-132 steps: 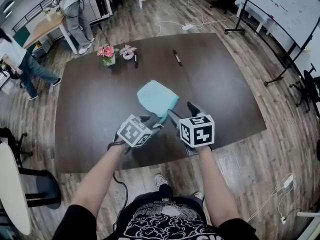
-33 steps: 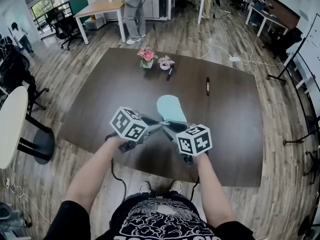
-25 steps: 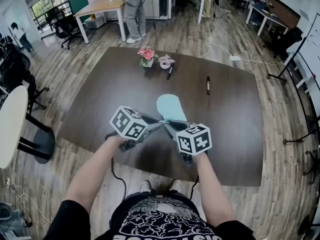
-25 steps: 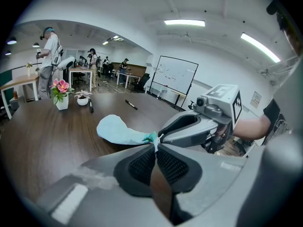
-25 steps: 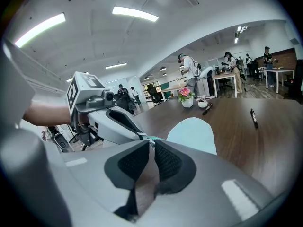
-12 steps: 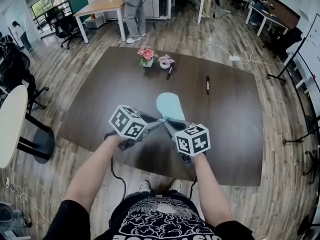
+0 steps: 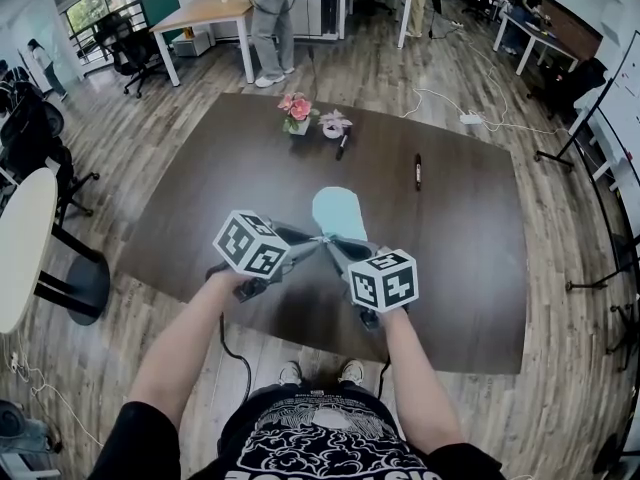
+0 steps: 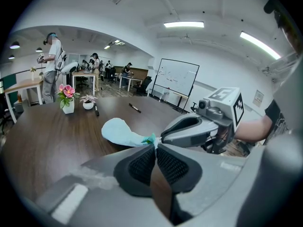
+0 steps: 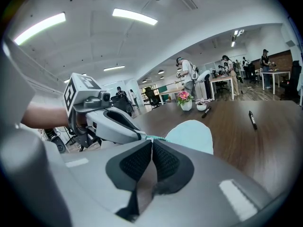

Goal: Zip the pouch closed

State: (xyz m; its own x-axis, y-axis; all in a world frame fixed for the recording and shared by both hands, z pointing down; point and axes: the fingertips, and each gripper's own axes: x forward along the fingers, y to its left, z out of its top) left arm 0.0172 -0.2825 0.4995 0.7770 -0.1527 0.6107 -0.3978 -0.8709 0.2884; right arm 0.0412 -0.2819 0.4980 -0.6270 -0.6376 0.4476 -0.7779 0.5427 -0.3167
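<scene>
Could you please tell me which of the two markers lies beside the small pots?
The left marker, by the white pot; the other marker lies alone.

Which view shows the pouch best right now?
Left gripper view: nearly the whole light blue pouch shows, down to its teal end. The right gripper view hides its near part; the head view shows it small.

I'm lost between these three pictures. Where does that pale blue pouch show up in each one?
Head view: the pouch lies at the centre of the picture, on the dark table.
Left gripper view: the pouch is left of centre, low on the table.
Right gripper view: the pouch is right of centre.
Shared landmark: the pink flower pot stands farther back on the table in all three.
</scene>
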